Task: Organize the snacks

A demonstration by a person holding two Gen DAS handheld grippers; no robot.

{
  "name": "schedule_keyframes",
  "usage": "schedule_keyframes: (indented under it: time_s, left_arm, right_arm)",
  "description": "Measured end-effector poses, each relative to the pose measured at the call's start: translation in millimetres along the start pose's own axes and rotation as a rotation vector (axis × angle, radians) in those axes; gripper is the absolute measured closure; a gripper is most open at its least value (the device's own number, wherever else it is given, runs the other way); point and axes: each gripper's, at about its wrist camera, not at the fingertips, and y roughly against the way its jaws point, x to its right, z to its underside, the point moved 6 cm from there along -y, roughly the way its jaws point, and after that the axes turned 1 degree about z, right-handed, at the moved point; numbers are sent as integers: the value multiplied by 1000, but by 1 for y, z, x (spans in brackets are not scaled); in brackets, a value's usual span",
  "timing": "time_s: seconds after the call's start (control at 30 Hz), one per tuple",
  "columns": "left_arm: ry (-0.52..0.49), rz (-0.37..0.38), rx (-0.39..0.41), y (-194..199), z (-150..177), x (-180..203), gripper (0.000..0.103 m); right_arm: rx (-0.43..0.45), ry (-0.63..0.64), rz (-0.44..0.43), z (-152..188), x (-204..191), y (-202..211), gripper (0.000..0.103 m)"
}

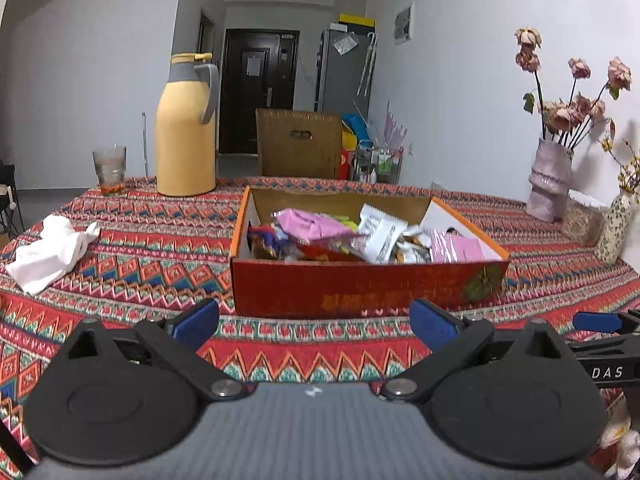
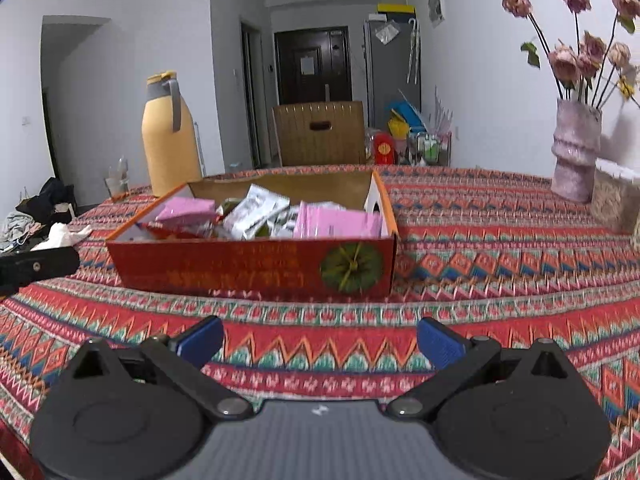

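Red cardboard box (image 1: pixel 360 284): open-topped, at 12 o'clock from both tools, on bench with patterned cloth (image 1: pixel 160 240). Contents: snack packets (image 1: pixel 316 224), pink, white and mixed, heaped loosely.
Left tool (image 1: pixel 314 322): blue pads spread wide, empty, short of box.
Right tool (image 2: pixel 320 340): spread wide, empty, likewise short.
Yellow flask (image 1: pixel 186 128): 11 o'clock, behind box.
Crumpled white tissue (image 1: pixel 48 248): 10 o'clock.
Vase of dried roses (image 2: pixel 574 148): 2 o'clock.

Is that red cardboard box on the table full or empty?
Fairly full: the open-topped red cardboard box holds a heap of pink, white and multicoloured snack packets.
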Motion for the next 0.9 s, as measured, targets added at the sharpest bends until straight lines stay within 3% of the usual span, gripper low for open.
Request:
schedule_keyframes:
  time_s: [0.9]
  left_arm:
    - [11, 23, -31, 3, 15, 3, 0]
  right_arm:
    - [-25, -10, 0, 9, -1, 1, 0]
